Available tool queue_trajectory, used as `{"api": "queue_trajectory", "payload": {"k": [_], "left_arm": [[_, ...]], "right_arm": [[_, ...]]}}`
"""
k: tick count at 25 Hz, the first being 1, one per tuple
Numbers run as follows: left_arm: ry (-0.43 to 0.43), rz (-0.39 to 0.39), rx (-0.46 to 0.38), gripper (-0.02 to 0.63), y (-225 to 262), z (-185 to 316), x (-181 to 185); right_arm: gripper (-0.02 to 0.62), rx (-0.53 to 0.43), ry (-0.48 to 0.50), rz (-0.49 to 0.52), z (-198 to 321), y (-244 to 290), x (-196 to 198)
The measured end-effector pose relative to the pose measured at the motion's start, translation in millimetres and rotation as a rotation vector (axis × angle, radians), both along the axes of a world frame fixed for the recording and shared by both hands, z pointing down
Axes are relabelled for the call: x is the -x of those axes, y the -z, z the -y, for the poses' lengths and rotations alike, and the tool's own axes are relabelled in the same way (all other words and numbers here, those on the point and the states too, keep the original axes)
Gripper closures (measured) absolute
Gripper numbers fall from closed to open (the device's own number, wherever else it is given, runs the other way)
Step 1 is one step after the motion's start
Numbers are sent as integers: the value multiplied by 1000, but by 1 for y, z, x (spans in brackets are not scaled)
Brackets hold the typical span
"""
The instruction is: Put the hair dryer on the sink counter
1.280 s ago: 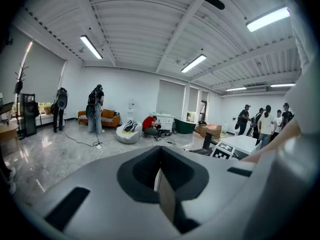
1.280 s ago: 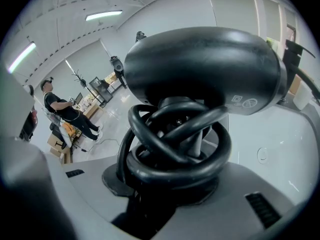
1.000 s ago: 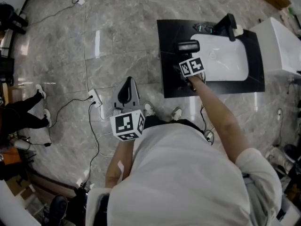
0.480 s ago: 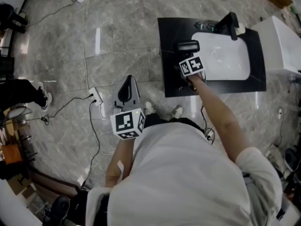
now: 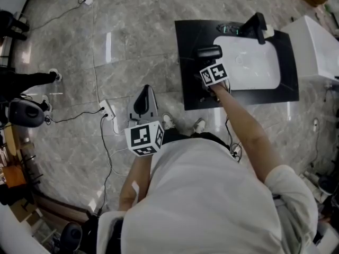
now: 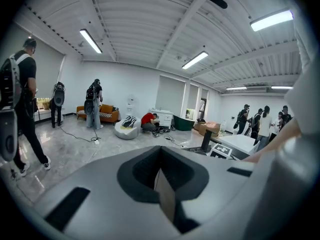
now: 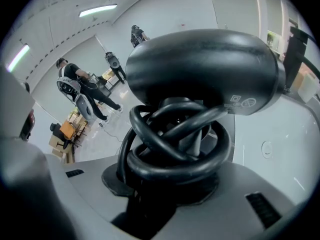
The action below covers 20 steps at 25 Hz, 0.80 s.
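**Head view.** The black sink counter (image 5: 184, 83) stands on a grey stone floor (image 5: 132, 46). Its white basin (image 5: 251, 65) fills the middle and right, and a black faucet (image 5: 258, 26) stands at the far edge. The right gripper (image 5: 209, 63) reaches over the counter's left strip, clenched on the hair dryer (image 5: 211, 52). The dryer is above that strip, just beside the basin's left rim and about midway between the near and far edges. Whether it touches the counter cannot be told. Open surface runs along the left strip toward the near left corner, and the near strip is narrow. A white fixture (image 5: 318, 46) stands near the counter's right edge. The left gripper (image 5: 143, 95) hangs over the floor, well apart from the counter's left edge. A power strip (image 5: 107, 110) and cables (image 5: 103, 152) lie on the floor near it.

**Left gripper view.** The jaws are closed pad to pad on themselves. Beyond them is a wide hall floor, with people (image 6: 94, 104) standing near an orange sofa (image 6: 102, 113). No writing can be read.

**Right gripper view.** The jaws grasp the dryer's handle, which is wrapped in a coiled black cord (image 7: 175, 149). The dryer's rounded housing sits above the jaws. Small white symbols (image 7: 241, 102), one square and one circled, are printed on the housing. The print beside them is too small to read.
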<state>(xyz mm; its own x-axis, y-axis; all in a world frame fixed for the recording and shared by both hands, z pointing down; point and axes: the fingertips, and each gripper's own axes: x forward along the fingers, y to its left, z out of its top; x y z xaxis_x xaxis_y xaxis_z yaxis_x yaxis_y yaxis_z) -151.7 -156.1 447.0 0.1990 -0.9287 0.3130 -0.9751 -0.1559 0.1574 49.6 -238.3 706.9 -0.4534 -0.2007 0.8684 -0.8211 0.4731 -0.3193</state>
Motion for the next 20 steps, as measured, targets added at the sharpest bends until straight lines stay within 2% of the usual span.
{"api": "queue_trajectory", "payload": {"k": [4, 20], "left_arm": [[-1, -7, 0, 604, -1, 1, 0], [3, -28, 9, 604, -4, -1, 3]], "right_arm": [[410, 12, -31, 34, 0, 0, 0], [399, 28, -41, 31, 0, 1, 0]]}}
